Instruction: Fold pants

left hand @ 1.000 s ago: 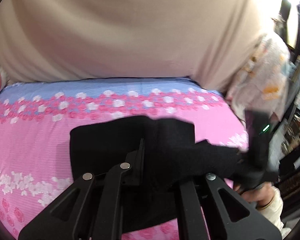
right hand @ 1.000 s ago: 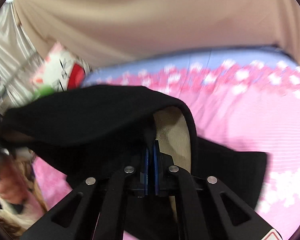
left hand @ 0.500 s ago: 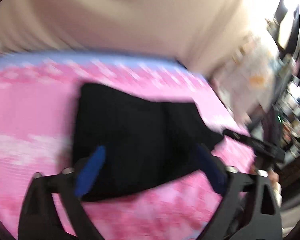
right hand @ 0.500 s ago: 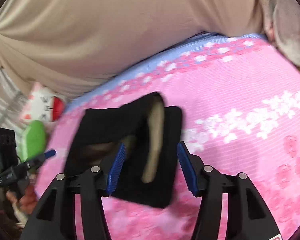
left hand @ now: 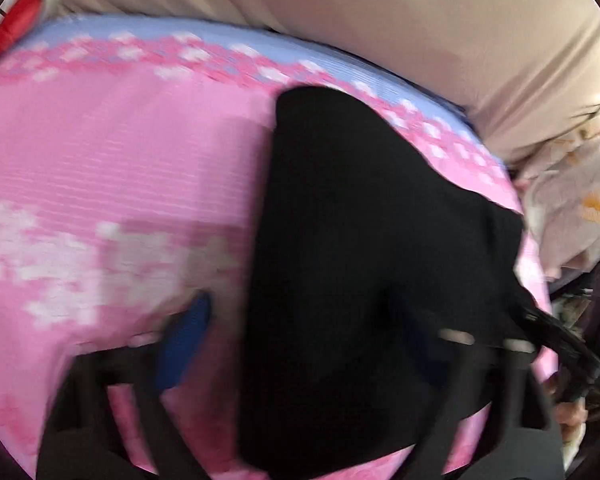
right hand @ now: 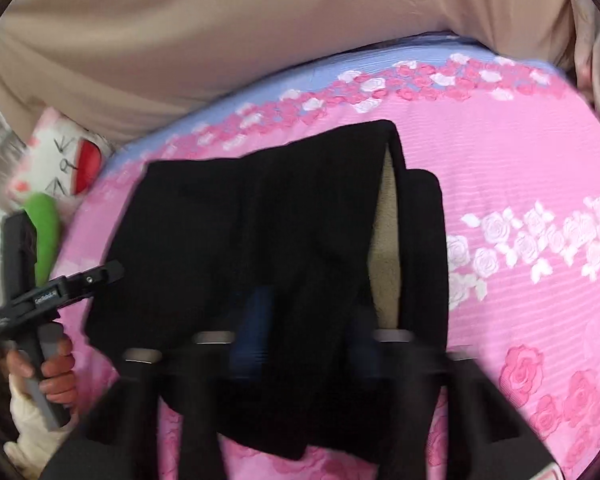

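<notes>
The black pants [left hand: 364,264] lie folded in a compact bundle on the pink floral bedspread [left hand: 112,168]. In the right wrist view the pants [right hand: 268,240] show a strip of beige lining [right hand: 386,248] along their right fold. My left gripper [left hand: 300,336] is open, its blue-padded fingers [left hand: 184,344] spread on either side of the bundle's near edge, holding nothing. My right gripper [right hand: 308,344] is open too, its blurred blue pads [right hand: 254,328] just above the near edge of the pants. The left gripper's handle and hand [right hand: 48,320] show at the left of the right wrist view.
A beige fabric wall [right hand: 260,32] rises behind the bed. A white, red and green plush toy [right hand: 56,176] lies at the bed's left corner. A pale floral cloth [left hand: 572,200] hangs off the right side, with clutter below it.
Both grippers were shut on the pants a second ago. They let go, opened and drew back; the pants now lie folded on the bedspread. Both views are blurred by motion.
</notes>
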### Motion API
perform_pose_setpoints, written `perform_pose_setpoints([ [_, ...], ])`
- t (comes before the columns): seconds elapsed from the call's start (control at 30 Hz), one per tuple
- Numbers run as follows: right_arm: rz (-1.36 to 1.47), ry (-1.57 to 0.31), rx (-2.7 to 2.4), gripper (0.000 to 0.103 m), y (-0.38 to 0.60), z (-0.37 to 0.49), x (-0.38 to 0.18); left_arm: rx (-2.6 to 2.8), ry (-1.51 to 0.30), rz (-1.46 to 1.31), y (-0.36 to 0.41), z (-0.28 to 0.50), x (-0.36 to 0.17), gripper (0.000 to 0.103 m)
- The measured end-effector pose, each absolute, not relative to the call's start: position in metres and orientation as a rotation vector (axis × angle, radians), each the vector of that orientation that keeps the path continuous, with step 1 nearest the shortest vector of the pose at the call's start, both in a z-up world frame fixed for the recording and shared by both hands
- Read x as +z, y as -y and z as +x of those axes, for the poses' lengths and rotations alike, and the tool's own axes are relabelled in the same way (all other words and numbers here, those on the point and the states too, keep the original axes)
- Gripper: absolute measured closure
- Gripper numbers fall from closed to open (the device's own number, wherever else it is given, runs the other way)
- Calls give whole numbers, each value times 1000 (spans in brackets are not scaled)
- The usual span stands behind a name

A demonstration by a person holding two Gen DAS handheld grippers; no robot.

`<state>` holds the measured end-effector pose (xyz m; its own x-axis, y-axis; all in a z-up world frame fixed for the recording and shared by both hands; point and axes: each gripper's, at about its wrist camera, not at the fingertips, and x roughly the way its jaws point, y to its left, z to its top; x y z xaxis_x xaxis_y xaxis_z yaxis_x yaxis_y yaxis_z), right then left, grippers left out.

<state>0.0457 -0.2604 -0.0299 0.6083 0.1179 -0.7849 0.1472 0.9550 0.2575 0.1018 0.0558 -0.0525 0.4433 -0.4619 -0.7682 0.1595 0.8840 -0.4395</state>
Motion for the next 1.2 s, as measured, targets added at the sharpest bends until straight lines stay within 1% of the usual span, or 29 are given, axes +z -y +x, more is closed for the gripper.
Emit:
perform_pose_setpoints([
  [0.03,338,-909,8,95,259,49,-24,-396,-1048,-344,-60,103,-50,58],
  [0.07,361,-885,50,97,257,50,-15,-399,-1043,-358,-64,104,-45,76],
  [0.1,372,-861,80,97,256,49,-5,-402,-1029,-372,-74,101,-34,82],
  [0.17,345,-785,127,97,242,48,24,-359,-976,-343,-95,88,-12,87],
  [0.2,327,-761,134,97,236,47,34,-307,-951,-308,-101,84,-4,102],
  [0.27,298,-767,90,97,235,47,32,-95,-896,-182,-116,73,3,103],
  [0.3,259,-804,47,97,236,49,17,-69,-928,-155,-124,75,-9,103],
  [0.33,232,-853,-1,93,239,53,1,-105,-979,-182,-127,78,-20,102],
  [0.37,225,-925,-67,88,247,57,-24,-137,-1025,-241,-132,78,-31,101],
  [0.4,282,-935,-69,88,253,55,-34,-151,-1038,-287,-136,74,-37,101],
  [0.43,392,-874,-41,86,264,40,-35,-155,-1024,-277,-133,68,-35,101],
  [0.47,423,-869,-33,77,268,32,-32,-161,-1004,-254,-131,61,-31,98],
  [0.5,422,-860,-45,69,271,24,-26,-178,-978,-236,-125,54,-24,90],
  [0.53,395,-836,-83,47,274,16,-18,-191,-960,-229,-120,49,-17,83],
  [0.57,377,-819,-98,37,277,12,-11,-205,-937,-225,-118,44,-9,63],
  [0.6,371,-813,-89,37,282,13,-5,-228,-903,-216,-112,38,-1,44],
  [0.63,377,-812,-93,37,285,16,-4,-235,-887,-207,-103,39,5,40],
  [0.7,367,-817,-87,36,294,37,-1,-239,-855,-174,-85,36,13,38],
  [0.73,364,-836,-68,34,296,52,-4,-254,-852,-174,-77,38,17,37],
  [0.8,362,-898,-52,33,299,84,-21,-276,-865,-174,-63,42,16,33],
  [0.83,353,-919,-54,32,296,97,-28,-273,-870,-169,-60,44,14,33],
  [0.87,340,-934,-34,37,293,108,-34,-273,-876,-158,-56,45,12,33],
  [0.9,330,-927,-33,47,289,115,-38,-275,-888,-144,-53,45,9,33],
  [0.93,329,-931,-15,72,282,117,-34,-271,-895,-137,-52,46,6,33],
  [0.97,318,-921,-13,94,277,115,-25,-264,-900,-133,-52,46,5,33],
  [1.1,288,-787,6,95,270,74,29,-270,-900,-135,-54,46,5,32],
  [1.13,269,-768,-36,96,274,64,34,-269,-900,-135,-55,47,3,30],
  [1.17,254,-778,-89,95,280,61,28,-268,-900,-135,-54,48,2,26],
  [1.2,235,-808,-138,93,287,64,16,-268,-905,-136,-52,51,-2,24],
])
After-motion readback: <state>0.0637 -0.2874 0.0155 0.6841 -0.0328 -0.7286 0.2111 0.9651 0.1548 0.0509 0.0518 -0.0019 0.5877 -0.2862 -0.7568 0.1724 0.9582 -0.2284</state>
